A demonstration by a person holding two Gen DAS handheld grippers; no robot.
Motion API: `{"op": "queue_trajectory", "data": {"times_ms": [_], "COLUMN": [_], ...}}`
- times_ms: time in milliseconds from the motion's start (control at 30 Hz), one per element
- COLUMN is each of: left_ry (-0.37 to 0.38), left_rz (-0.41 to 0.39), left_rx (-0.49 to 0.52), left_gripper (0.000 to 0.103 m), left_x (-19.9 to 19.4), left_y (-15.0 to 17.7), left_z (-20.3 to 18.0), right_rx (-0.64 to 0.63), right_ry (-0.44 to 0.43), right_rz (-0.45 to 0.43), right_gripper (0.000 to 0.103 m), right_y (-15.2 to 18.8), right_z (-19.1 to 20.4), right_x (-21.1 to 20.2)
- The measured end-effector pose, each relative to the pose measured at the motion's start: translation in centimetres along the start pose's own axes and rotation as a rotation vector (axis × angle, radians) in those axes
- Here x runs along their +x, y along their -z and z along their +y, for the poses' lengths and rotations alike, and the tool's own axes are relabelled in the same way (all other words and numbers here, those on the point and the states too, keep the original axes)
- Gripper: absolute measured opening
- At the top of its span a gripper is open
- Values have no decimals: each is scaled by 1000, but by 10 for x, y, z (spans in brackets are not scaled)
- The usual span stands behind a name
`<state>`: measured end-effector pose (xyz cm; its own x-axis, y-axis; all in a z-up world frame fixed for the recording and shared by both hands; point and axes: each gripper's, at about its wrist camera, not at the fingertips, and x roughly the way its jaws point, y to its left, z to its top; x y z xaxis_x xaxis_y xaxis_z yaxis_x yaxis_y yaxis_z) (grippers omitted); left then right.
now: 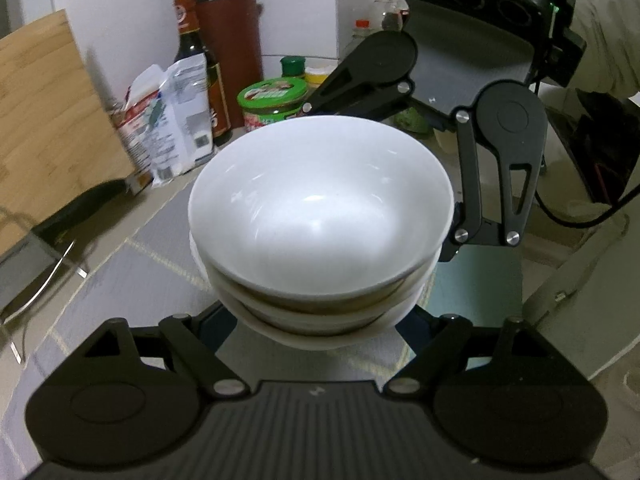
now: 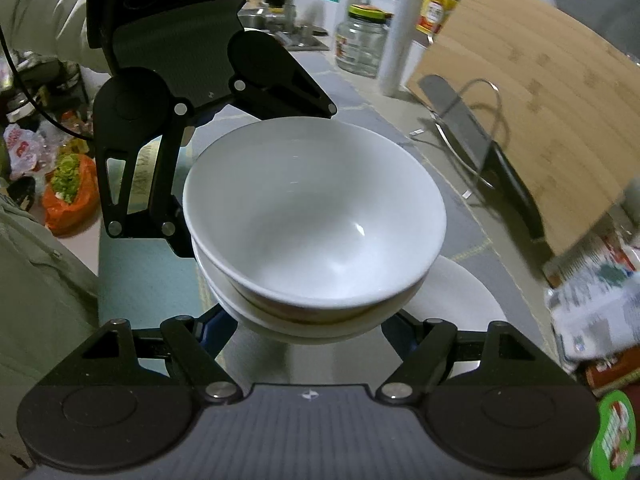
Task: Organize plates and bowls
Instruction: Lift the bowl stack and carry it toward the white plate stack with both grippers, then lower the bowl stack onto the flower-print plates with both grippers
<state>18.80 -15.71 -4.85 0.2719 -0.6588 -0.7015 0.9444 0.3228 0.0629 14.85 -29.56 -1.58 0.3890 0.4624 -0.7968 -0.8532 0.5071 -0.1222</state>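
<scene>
A stack of white bowls fills the middle of both views; I see three nested. Both grippers hold the stack from opposite sides. My left gripper has its jaws spread wide around the lowest bowl, with its fingertips hidden under it. My right gripper does the same from the other side, and its linkage shows across the stack in the left wrist view. A white plate lies on the counter below and right of the stack.
A bamboo cutting board leans in a wire rack with a dark knife. Bottles, a green-lidded can, a knife block, a glass jar and food bags crowd the counter back. An orange bag lies beyond the edge.
</scene>
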Motion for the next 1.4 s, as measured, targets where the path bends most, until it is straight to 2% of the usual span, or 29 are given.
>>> {"op": "queue_trajectory", "data": {"times_ms": [533,900,1400], "left_ry": [56,68,82], "left_rz": [2,25,54], "left_rx": [73,85,64], "left_gripper": [85,85,85], "left_x": [53,73,85], "left_y": [-39,-46,-48], "left_z": [22,33,39], "right_rx": [65,94,108], "right_ry": [84,91,82], "right_rz": [39,59,79], "right_gripper": [82,82,82], "right_y": [35,40,41], "right_z": [-37,-58,-64], "right_x": [-8,1,7]}}
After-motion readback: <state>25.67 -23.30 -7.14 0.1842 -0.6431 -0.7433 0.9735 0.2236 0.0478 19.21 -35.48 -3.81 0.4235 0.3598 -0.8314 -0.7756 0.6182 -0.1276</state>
